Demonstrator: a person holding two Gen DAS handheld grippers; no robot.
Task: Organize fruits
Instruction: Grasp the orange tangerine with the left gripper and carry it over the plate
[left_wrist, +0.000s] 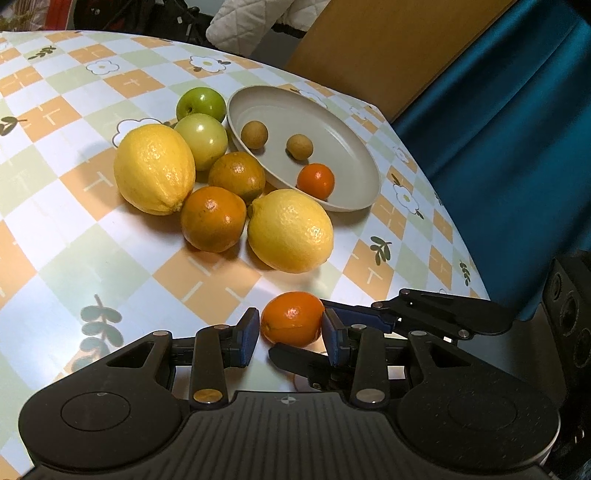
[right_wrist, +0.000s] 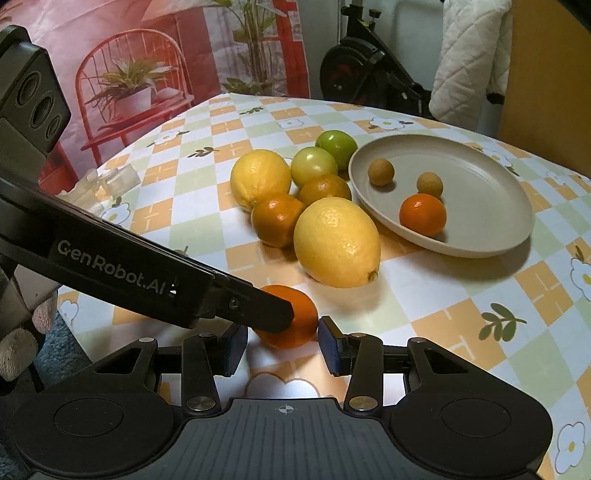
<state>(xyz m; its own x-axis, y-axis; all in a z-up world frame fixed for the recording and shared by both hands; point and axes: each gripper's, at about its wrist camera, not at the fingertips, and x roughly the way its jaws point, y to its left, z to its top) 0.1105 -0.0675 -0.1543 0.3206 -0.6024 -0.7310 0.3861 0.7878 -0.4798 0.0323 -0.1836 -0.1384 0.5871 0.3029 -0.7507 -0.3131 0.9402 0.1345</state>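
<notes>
Left tongs (left_wrist: 290, 332) straddle mandarin (left_wrist: 292, 318) (contact unclear); right tongs (right_wrist: 282, 345) partly hidden.

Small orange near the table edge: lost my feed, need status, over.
Left gripper and right gripper both straddle small orange, grip unconfirmed. Orange not yet in plate. Near lemon sits between it and plate.

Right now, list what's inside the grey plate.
Inside the grey plate lie two small brown round fruits and one small orange citrus. The bit of plate floor directly behind the citrus is covered.
</notes>
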